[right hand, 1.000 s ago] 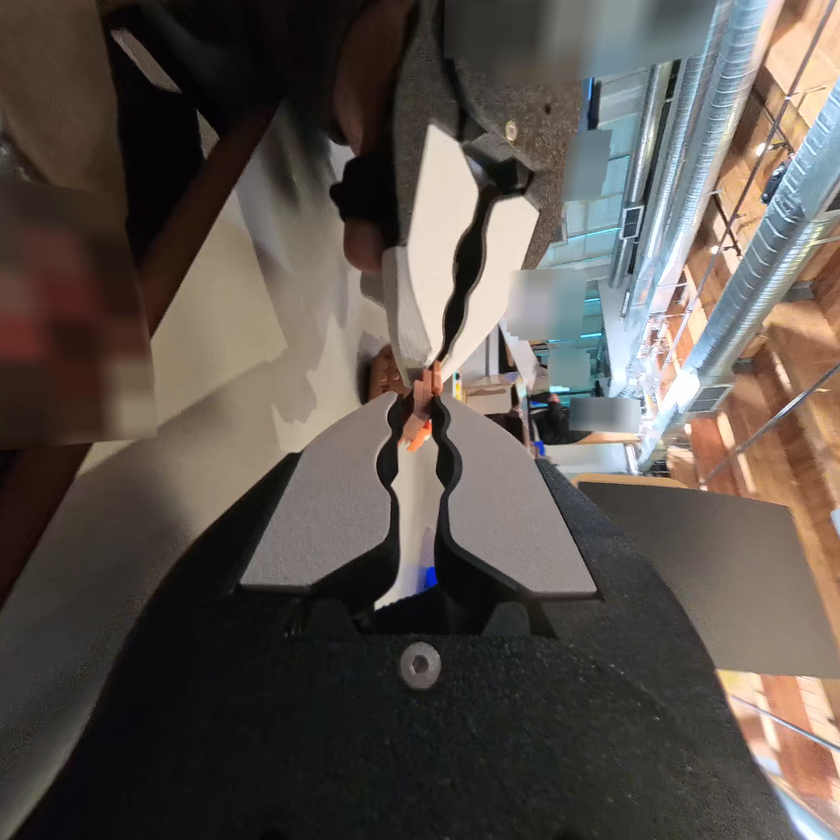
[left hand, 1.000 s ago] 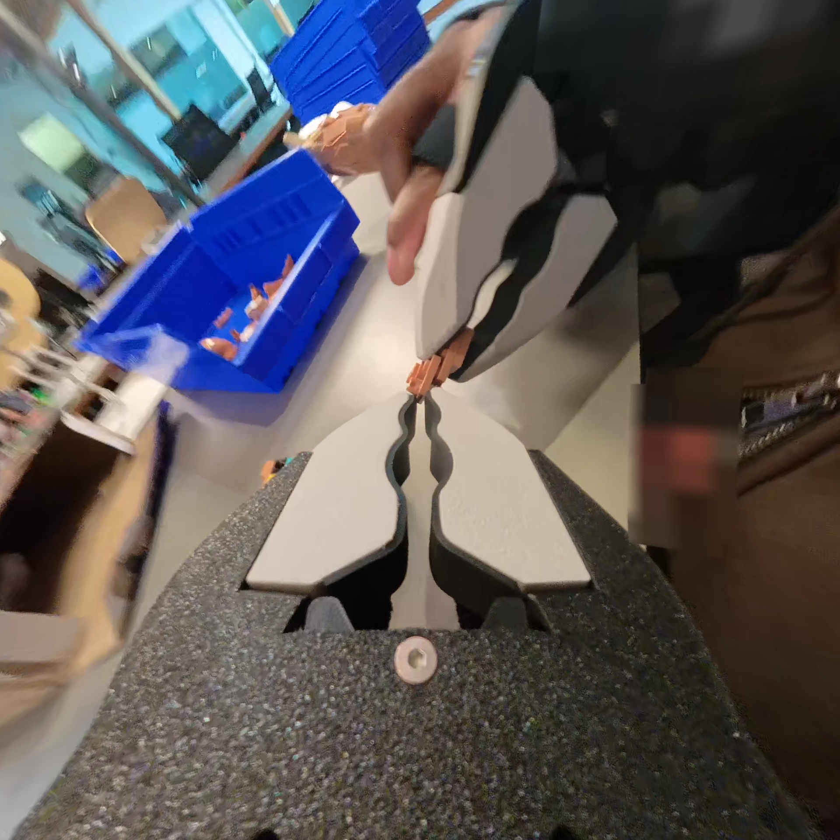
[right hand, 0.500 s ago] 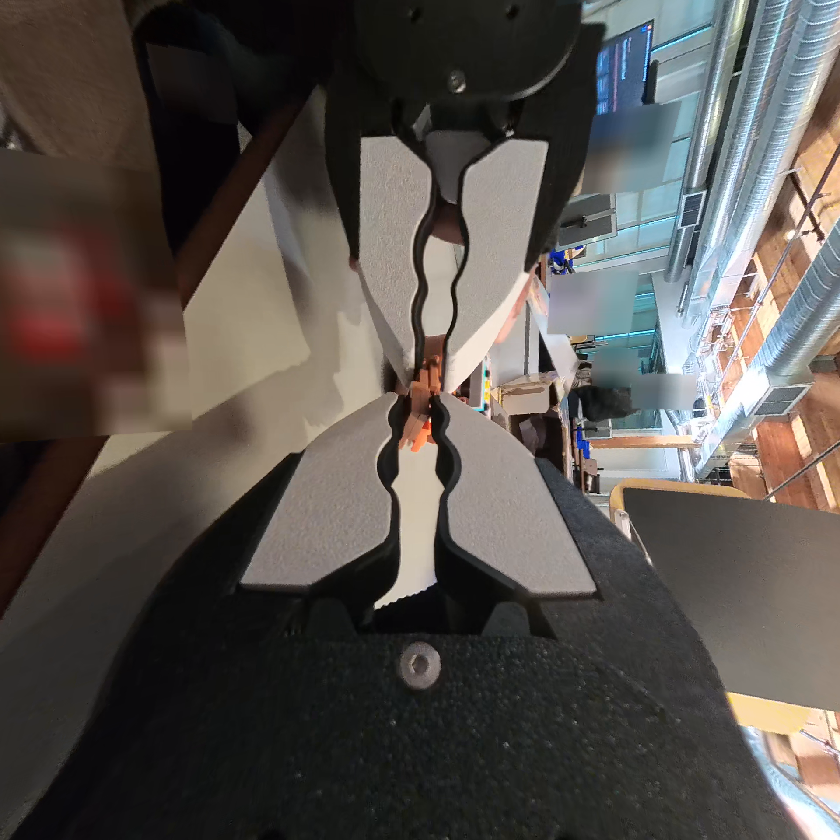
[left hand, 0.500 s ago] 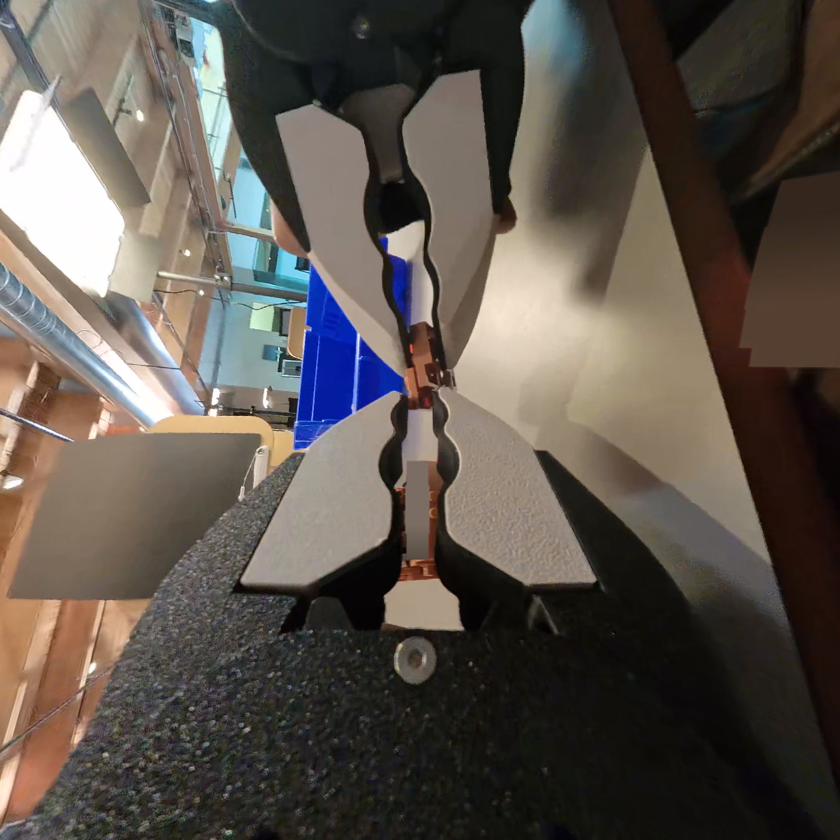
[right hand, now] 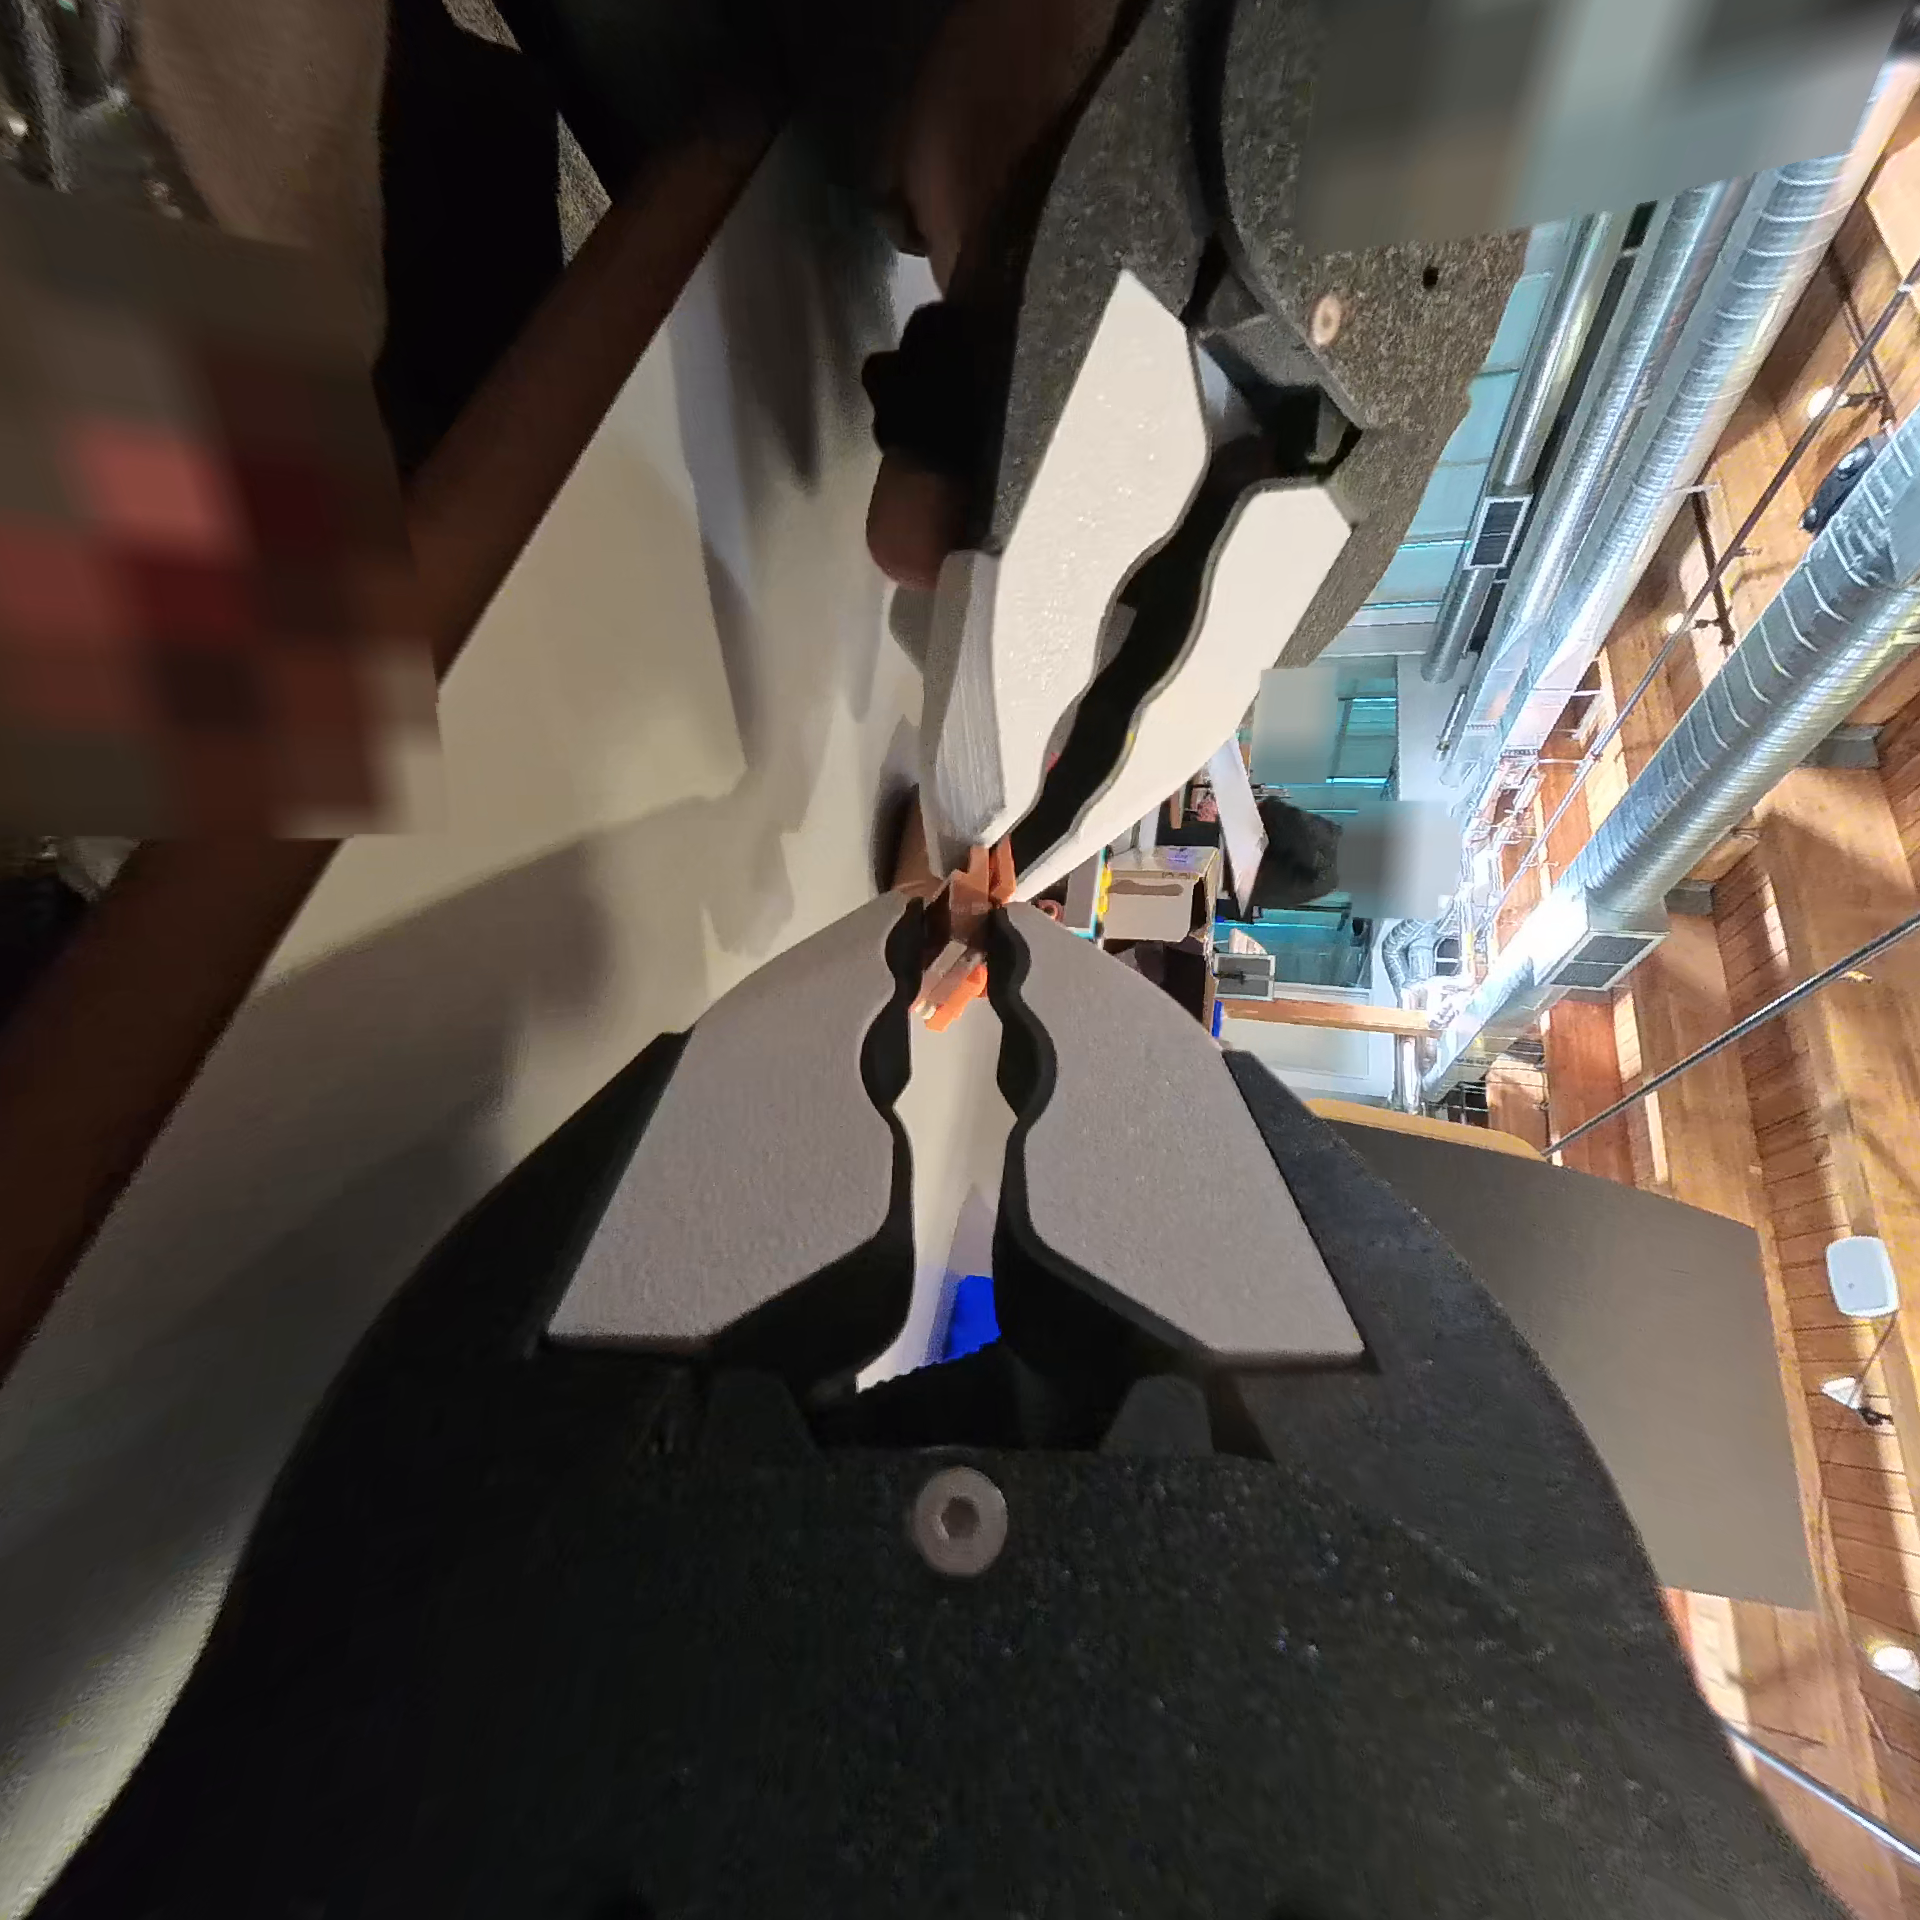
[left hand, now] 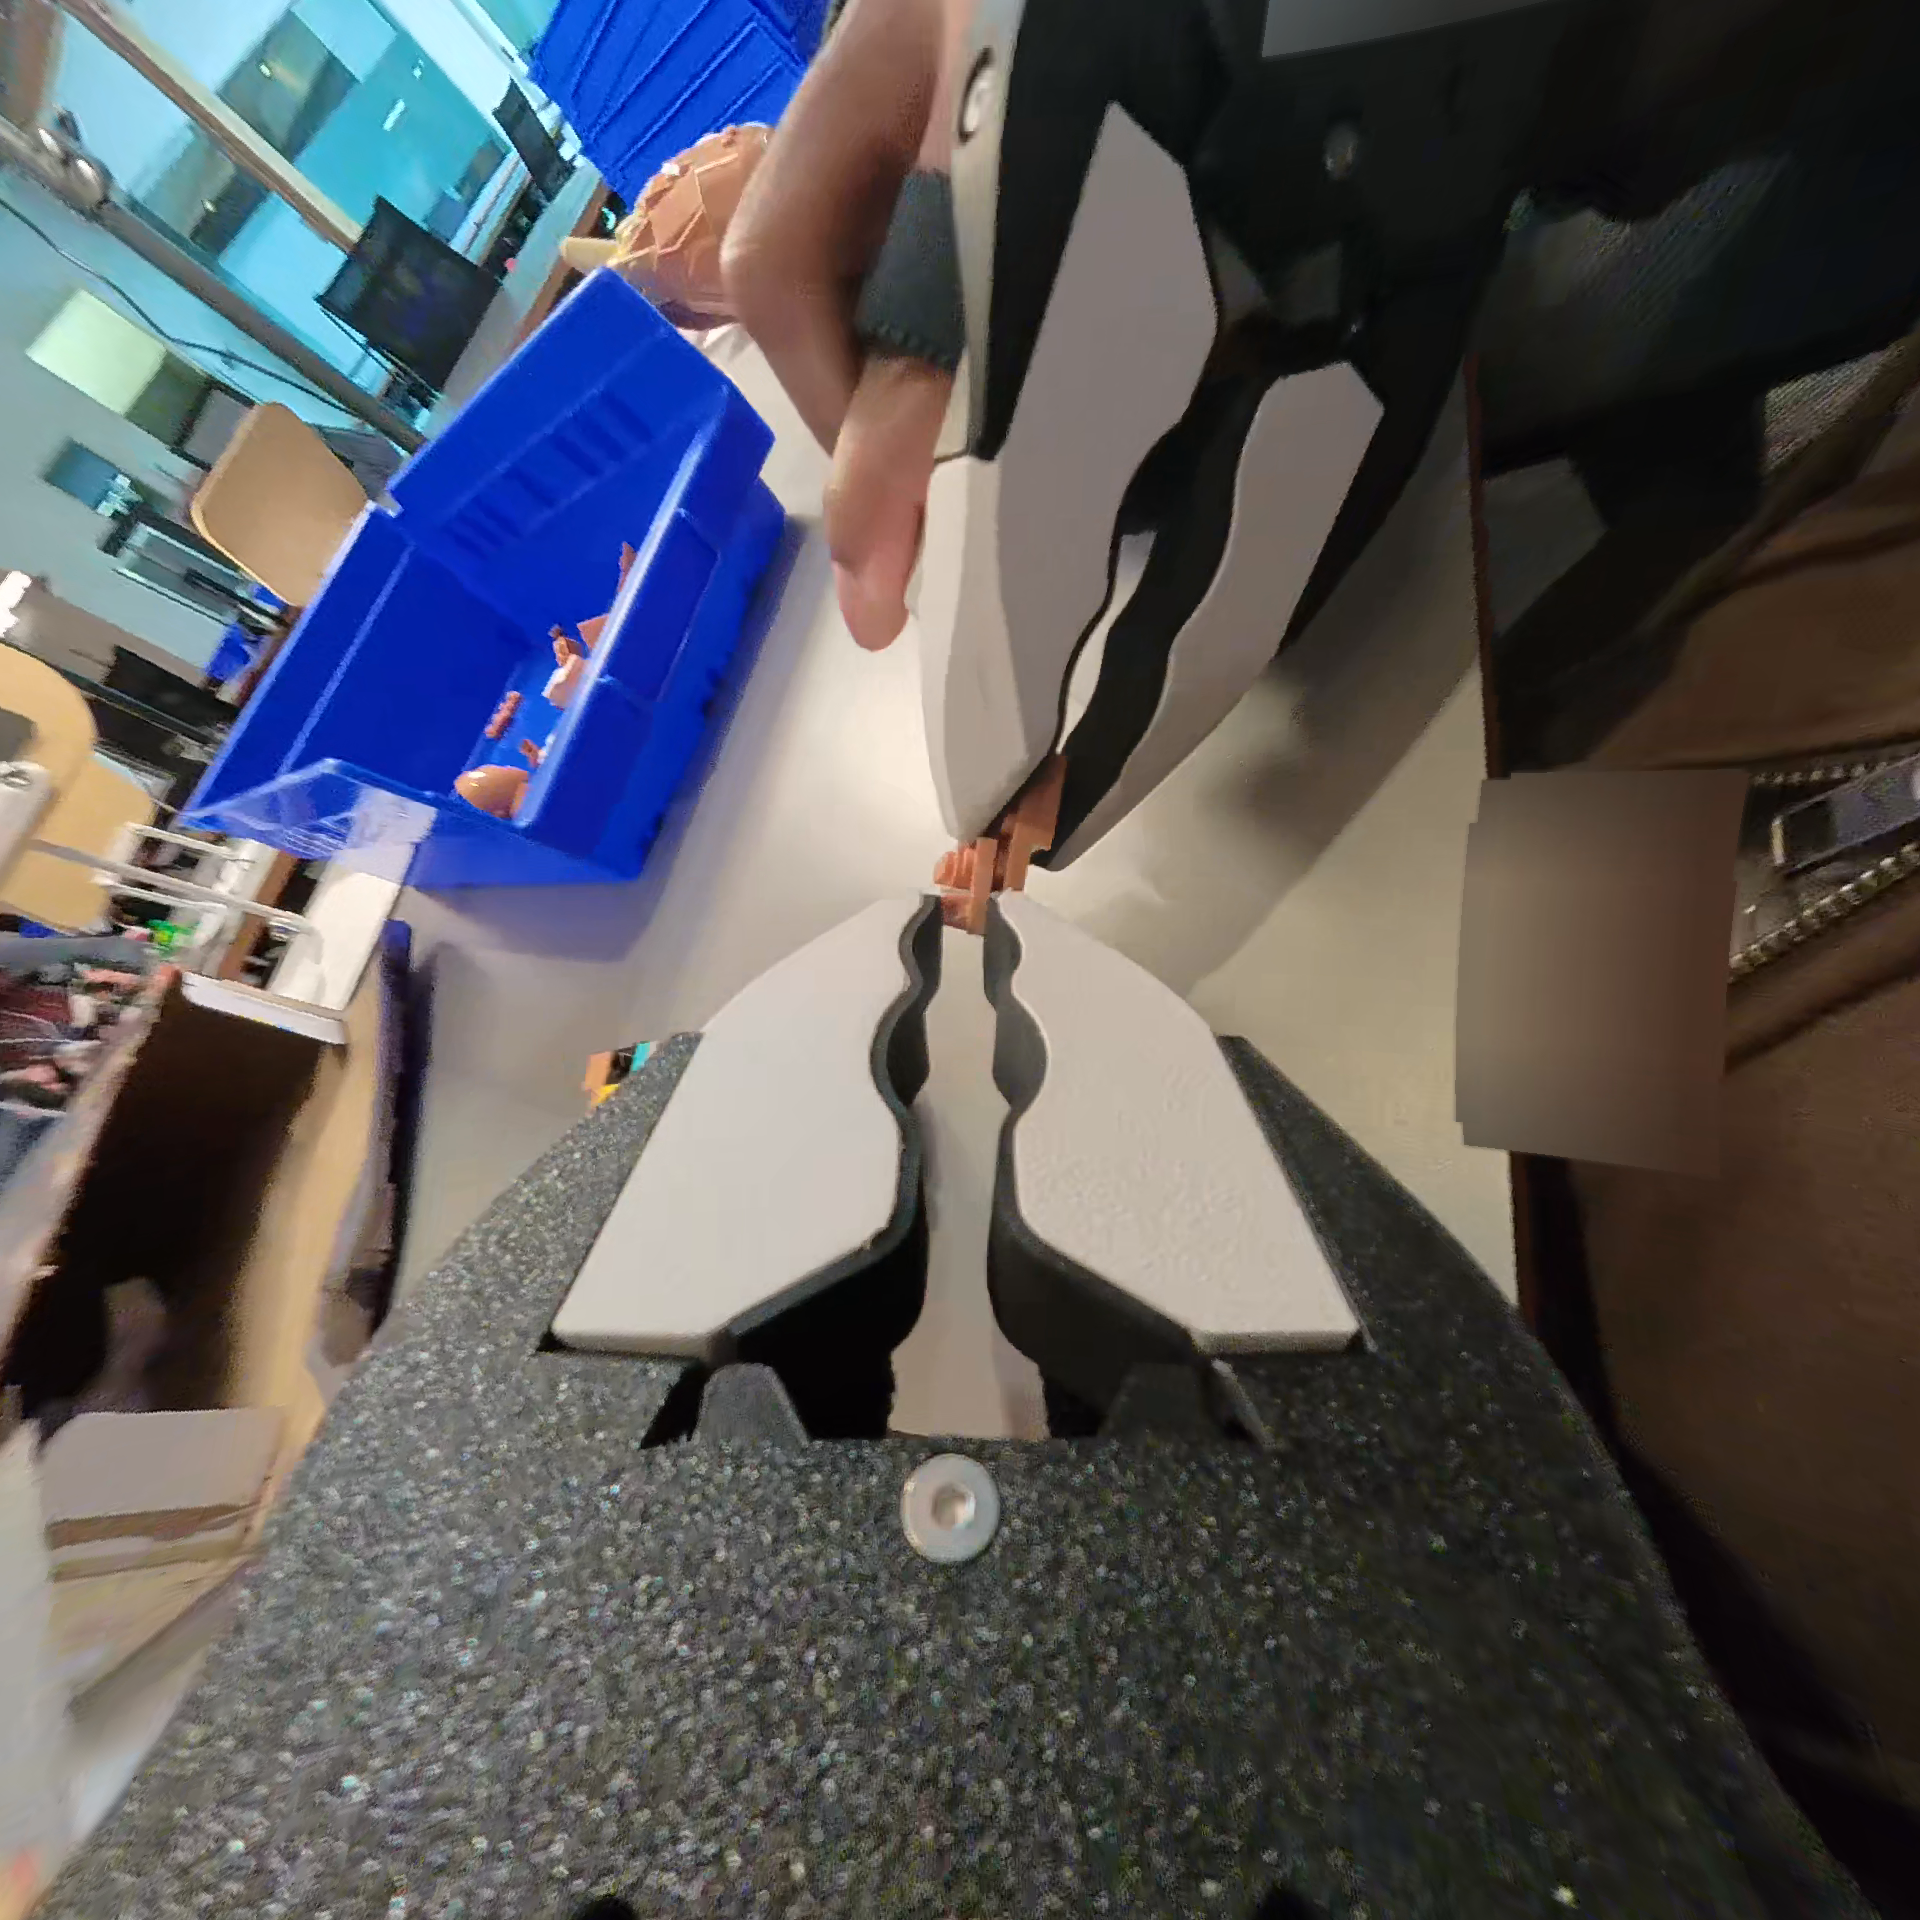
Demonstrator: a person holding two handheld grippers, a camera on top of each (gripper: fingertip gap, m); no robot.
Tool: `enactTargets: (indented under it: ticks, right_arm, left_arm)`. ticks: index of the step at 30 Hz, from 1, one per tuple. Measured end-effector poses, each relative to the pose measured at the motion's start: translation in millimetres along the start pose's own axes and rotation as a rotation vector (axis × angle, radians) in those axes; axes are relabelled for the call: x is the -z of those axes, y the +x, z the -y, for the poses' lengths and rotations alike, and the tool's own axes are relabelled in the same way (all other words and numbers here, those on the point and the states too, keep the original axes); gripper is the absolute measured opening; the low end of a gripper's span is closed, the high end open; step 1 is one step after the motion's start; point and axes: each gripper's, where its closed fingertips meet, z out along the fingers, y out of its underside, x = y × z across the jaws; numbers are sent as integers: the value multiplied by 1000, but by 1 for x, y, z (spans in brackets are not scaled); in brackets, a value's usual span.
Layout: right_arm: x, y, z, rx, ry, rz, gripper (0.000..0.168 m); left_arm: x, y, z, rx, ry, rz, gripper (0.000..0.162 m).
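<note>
In the left wrist view my left gripper point(left hand: 963, 912) is shut on a small copper-coloured part point(left hand: 971, 883) at its fingertips. My right gripper point(left hand: 1023, 826) comes in from the upper right, held by a hand point(left hand: 873, 416), and is shut on a like copper part point(left hand: 1034, 805). The two parts touch tip to tip above the white table point(left hand: 831, 748). In the right wrist view my right gripper point(right hand: 956, 920) pinches an orange-copper part point(right hand: 948, 982), and the left gripper point(right hand: 987, 847) meets it from above.
A blue bin point(left hand: 623, 499) with several loose copper parts point(left hand: 494, 784) stands on the table at the left. More blue bins point(left hand: 665, 62) are stacked behind it. An open cardboard box point(left hand: 156, 1143) is at the left edge. A person's brown clothing point(left hand: 1766, 1351) fills the right side. Less than 4 cm separates the two grippers' tips.
Half a second ago the two grippers faced each other straight on. Both have swung back to the tilted pose of a second ago. The parts stay pinched and touching.
</note>
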Motion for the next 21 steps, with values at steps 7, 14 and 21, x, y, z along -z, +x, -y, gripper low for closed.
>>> enactTargets:
  ticks: [7, 14, 21]
  right_arm:
    - [1, -5, 2, 45, 2, -6, 11]
    - [2, -9, 11, 93, 42, -16, 9]
    - [-2, -12, 2, 51, 11, -5, 9]
  left_arm:
    - [-1, 6, -2, 114, 30, -77, 7]
    - [-1, 0, -7, 203, 32, -106, 7]
    - [0, 1, -13, 179, 4, -106, 8]
